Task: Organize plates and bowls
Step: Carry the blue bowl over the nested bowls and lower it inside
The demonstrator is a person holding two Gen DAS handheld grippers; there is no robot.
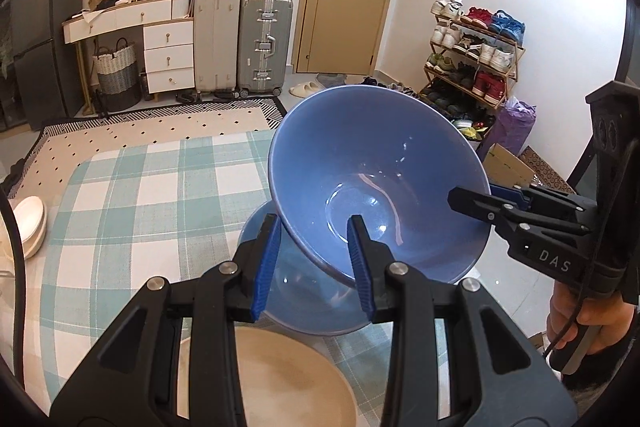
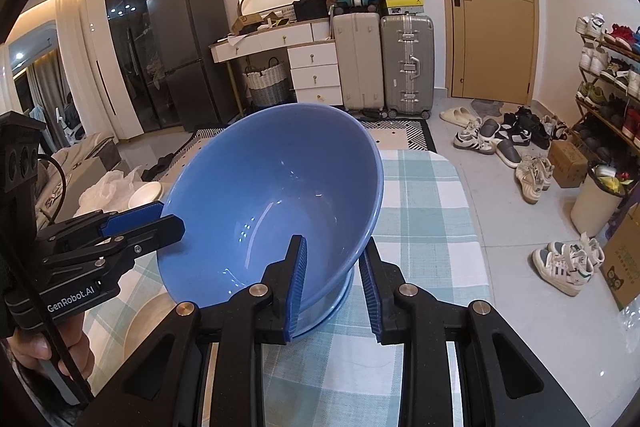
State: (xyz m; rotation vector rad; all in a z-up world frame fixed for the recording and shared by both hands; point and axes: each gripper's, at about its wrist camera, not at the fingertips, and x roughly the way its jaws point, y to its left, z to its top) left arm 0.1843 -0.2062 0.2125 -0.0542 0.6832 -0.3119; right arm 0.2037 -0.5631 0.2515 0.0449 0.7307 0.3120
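Both grippers, left (image 1: 314, 255) and right (image 2: 334, 281), pinch opposite rims of that tilted glossy blue ceramic bowl (image 1: 376, 183) above a second blue bowl (image 1: 304, 303).

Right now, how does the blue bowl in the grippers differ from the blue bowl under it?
The held blue bowl is tilted and lifted; the lower blue bowl sits flat on the checked tablecloth. The held blue bowl is clamped at its rim by the left gripper and the right gripper; the lower blue bowl is gripped by neither. The held blue bowl shows its whole inside; the lower blue bowl is mostly hidden beneath it. Both are the same glossy blue.
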